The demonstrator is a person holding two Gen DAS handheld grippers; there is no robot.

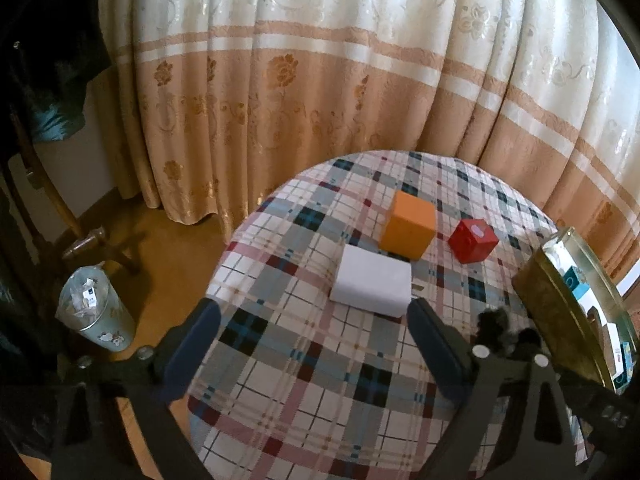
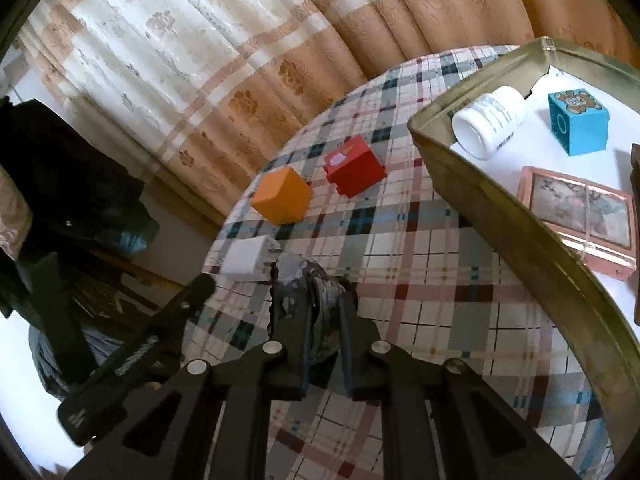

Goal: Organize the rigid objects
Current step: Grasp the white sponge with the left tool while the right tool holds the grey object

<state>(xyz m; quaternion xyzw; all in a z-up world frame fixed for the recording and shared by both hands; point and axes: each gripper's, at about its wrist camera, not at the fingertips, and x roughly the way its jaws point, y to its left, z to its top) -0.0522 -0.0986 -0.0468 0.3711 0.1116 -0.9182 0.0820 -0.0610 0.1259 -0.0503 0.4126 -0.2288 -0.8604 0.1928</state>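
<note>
On the plaid tablecloth (image 1: 304,364) lie a flat white box (image 1: 372,284), an orange cube (image 1: 408,226) and a red cube (image 1: 474,242). My left gripper (image 1: 314,308) stands open just short of the white box, its right fingertip close to the box's near corner and no pad touching it. The right wrist view shows the same white box (image 2: 248,262), orange cube (image 2: 282,196) and red cube (image 2: 354,168). My right gripper (image 2: 312,292) is shut on a dark lumpy object (image 2: 304,280) with grey patches, low over the cloth.
A brass-coloured tin tray (image 2: 480,200) on the right holds a white bottle (image 2: 488,120), a blue cube (image 2: 578,124) and a pink framed box (image 2: 580,216). The round table ends at the left; below it stands a waste bin (image 1: 96,308). Curtains (image 1: 320,80) hang behind.
</note>
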